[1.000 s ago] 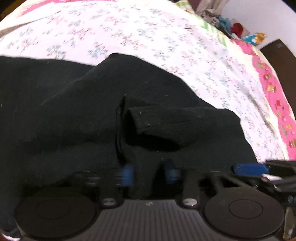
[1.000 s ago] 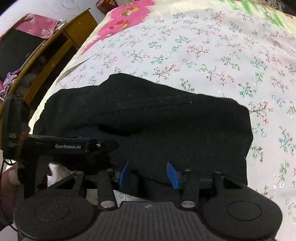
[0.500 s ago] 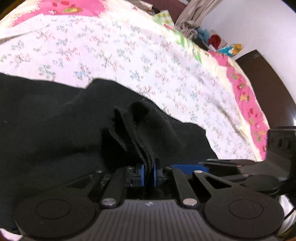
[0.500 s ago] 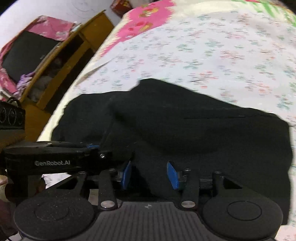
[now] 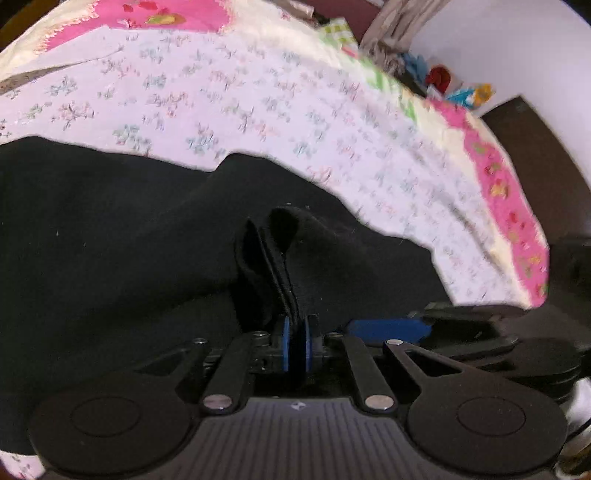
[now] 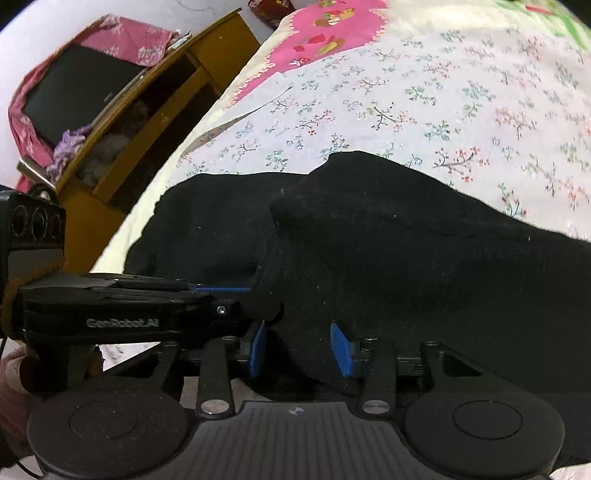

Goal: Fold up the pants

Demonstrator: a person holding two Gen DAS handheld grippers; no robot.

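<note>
Black pants (image 5: 129, 240) lie bunched on the near part of a floral bedsheet (image 5: 258, 110); the far sheet lies bare up to its pink border (image 6: 332, 33). The left gripper (image 5: 295, 345) is clamped on a gathered fold of the pants' edge. The right gripper (image 6: 301, 349), just beside it, has been closing its jaws, cloth between the pads (image 6: 341, 349) but not visibly pinched. A wooden shelf (image 6: 155, 96) stands beyond the bed's left edge.
</note>
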